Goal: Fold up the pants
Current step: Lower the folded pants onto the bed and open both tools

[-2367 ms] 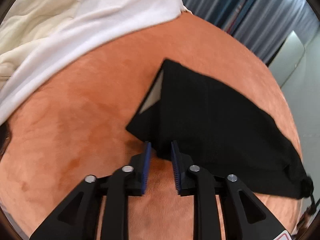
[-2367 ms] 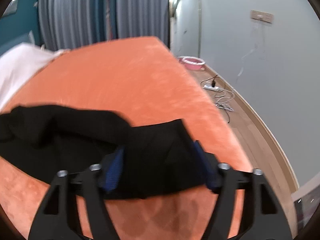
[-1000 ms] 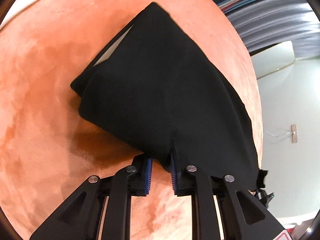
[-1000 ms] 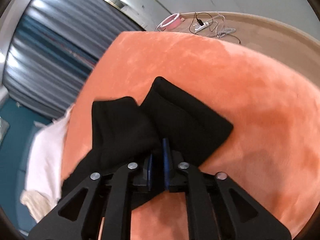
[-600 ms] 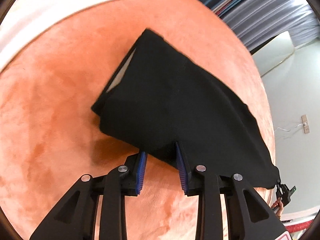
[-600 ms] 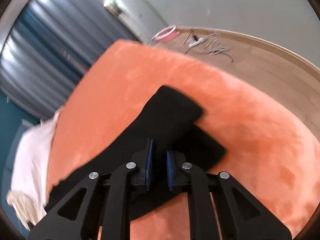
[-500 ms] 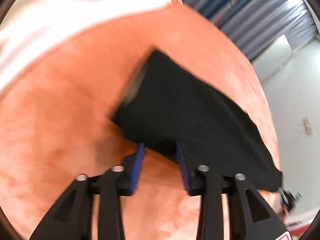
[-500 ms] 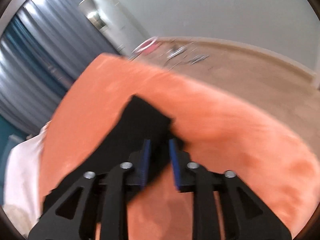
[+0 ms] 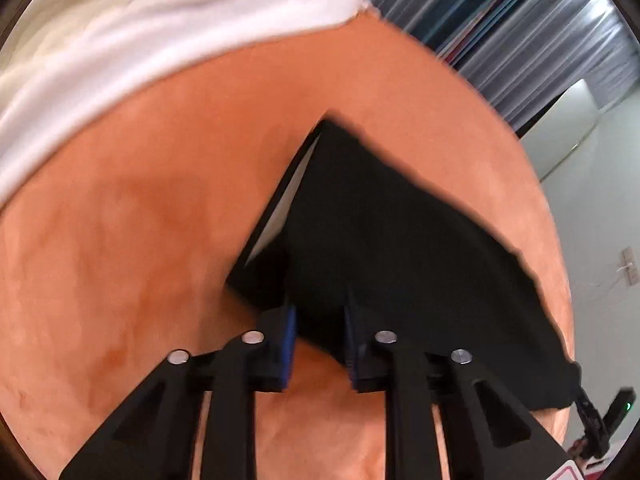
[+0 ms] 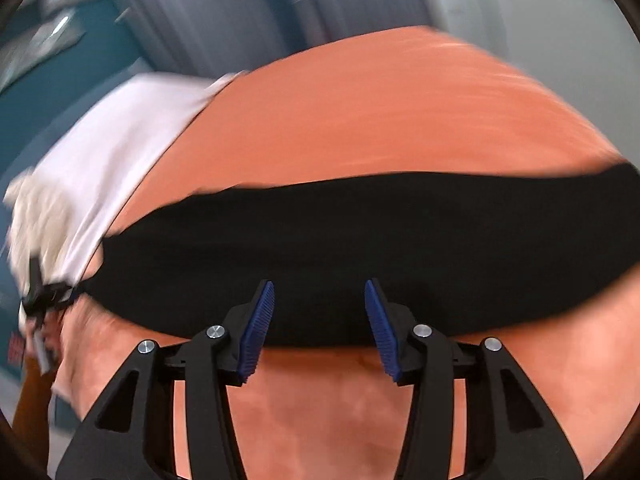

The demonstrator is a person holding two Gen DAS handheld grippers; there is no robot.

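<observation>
Left tongs (image 9: 318, 334) astride pants (image 9: 384, 248) edge

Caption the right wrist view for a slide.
Right gripper, its jaws opening, above the near edge of black fabric pants lying on an orange velvety surface.

- No legible text, labels, brands or numbers in my left wrist view.
- Right wrist view: a blurred red mark (image 10: 16, 346) at the far left edge; I cannot read it.
</observation>
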